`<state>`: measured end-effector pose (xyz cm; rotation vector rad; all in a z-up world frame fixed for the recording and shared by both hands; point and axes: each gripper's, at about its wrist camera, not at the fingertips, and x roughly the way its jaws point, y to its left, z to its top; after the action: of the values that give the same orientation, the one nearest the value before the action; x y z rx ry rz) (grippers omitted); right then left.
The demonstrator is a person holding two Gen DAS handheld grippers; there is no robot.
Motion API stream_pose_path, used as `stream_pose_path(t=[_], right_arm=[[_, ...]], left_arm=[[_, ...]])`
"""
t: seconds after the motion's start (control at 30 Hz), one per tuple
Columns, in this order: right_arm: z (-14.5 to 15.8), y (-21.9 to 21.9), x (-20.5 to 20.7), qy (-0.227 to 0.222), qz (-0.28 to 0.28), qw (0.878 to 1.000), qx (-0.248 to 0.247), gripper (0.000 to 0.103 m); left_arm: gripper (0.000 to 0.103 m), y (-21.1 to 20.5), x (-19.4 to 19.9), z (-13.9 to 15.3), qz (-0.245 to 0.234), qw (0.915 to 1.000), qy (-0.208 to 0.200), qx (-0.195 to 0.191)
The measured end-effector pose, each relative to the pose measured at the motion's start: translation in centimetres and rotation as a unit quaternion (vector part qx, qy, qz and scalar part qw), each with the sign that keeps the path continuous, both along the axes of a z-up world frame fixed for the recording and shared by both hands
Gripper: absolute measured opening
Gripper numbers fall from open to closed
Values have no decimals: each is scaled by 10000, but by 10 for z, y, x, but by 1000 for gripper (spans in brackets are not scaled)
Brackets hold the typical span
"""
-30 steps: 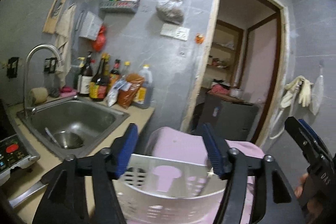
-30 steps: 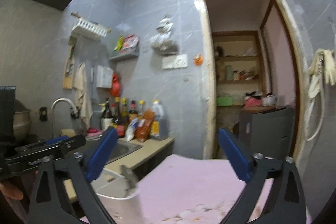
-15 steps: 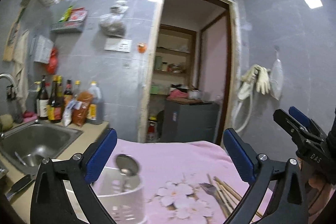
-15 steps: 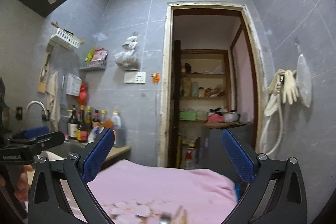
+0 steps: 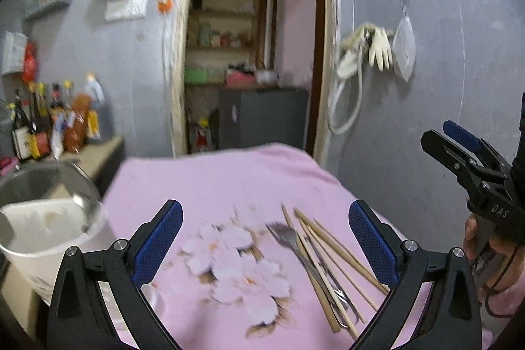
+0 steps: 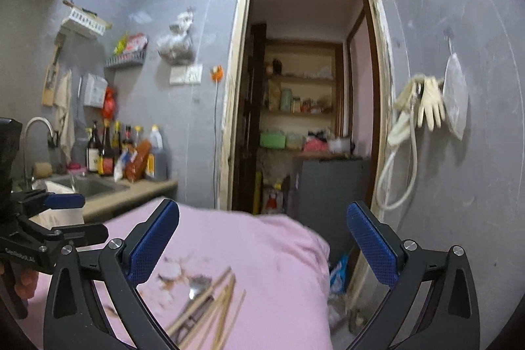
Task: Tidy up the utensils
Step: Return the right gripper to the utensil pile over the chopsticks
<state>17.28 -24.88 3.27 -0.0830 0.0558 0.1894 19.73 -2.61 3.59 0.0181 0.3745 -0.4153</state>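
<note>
Hovering above the pink floral cloth [image 5: 210,182], the left gripper [image 5: 265,238] had its blue-padded jaws spread wide with nothing between them. The task's utensils lay loose on that cloth: a bundle of wooden chopsticks [image 5: 331,255] fanned out toward the cloth's right side, with a metal fork [image 5: 285,235] lying among them, its tines pointing toward the cloth's far edge, touching the sticks. Off the cloth's left edge stood a white utensil holder [image 5: 39,235], blurred, with a shiny rounded metal piece [image 5: 83,205] at its rim; what that piece was could not be told. The right gripper [image 6: 262,238] was likewise gaping and empty, held above the cloth's right half, and in its own view the chopsticks [image 6: 210,307] showed blurred low down, beside a spoon-like metal head [image 6: 197,291]. Beyond the cloth's far-left corner ran a counter with a row of sauce bottles [image 6: 121,153] and a steel sink [image 6: 95,186].
</note>
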Motion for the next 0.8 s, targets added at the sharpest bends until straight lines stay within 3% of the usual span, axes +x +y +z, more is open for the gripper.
stream_pose_path(t=[0.13,0.33,0.47,0.6,0.8], right_arm=[[-12,-12,14,440,-25,9989,135,99],[-34,-16,44,1264,74,9919,35,80],[-47,-17,62,1804,263,9832,38,58],[-63,-16,79,2314,403,9720,34,43],[-74,-13,95,2841,641,9566,94,34]], left_arm=[[99,-14,16,-19,24,9989,400,223],[91,-30,37,-44,-133,9944,915,507],[69,-33,58,-54,-302,9886,1404,458],[46,-33,80,-64,-466,9797,1936,241],[35,-33,108,-76,-631,9659,2508,-100]])
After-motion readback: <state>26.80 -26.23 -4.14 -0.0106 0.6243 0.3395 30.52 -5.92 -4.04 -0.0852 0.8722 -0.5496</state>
